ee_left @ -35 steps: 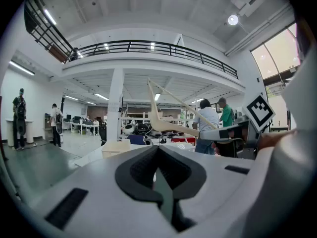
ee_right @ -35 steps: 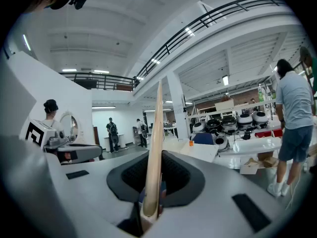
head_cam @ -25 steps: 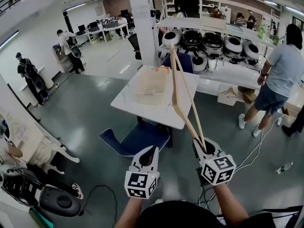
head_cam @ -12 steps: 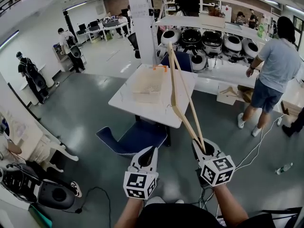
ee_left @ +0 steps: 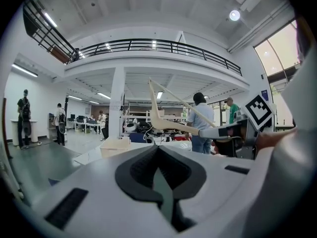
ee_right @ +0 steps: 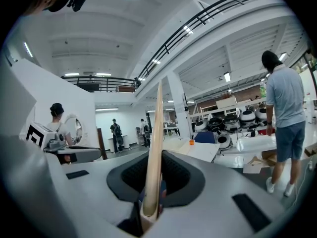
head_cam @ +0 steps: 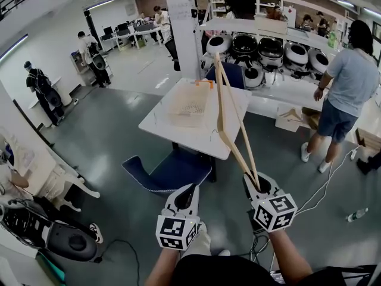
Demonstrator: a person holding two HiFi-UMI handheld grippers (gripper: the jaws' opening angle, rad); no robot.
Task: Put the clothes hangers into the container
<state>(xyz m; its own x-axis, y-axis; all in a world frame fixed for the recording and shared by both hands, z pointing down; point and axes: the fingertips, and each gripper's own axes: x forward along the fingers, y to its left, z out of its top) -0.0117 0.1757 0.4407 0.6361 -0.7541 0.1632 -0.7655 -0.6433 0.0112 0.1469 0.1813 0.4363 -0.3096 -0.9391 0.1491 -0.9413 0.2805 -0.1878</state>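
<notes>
A pale wooden clothes hanger [head_cam: 229,121] rises forward and up from my right gripper [head_cam: 256,186], which is shut on one end of it. In the right gripper view the hanger [ee_right: 154,152] stands edge-on between the jaws of that gripper [ee_right: 151,209]. The container, a pale mesh basket [head_cam: 189,106], sits on a white table [head_cam: 172,134] ahead, beyond the hanger's far tip. My left gripper [head_cam: 189,190] is beside the right one, shut and holding nothing. In the left gripper view its jaws [ee_left: 161,182] meet, with the hanger [ee_left: 168,125] to the right.
A blue chair [head_cam: 169,170] stands between me and the table. A person in a grey shirt [head_cam: 345,88] stands at the right by a white shelf of round black-and-white appliances [head_cam: 268,52]. Cables [head_cam: 324,180] and a dark machine [head_cam: 53,240] lie on the floor.
Both grippers have edged slightly forward toward the table, the hanger still in the right one. The person at the right has shifted along the shelf.
</notes>
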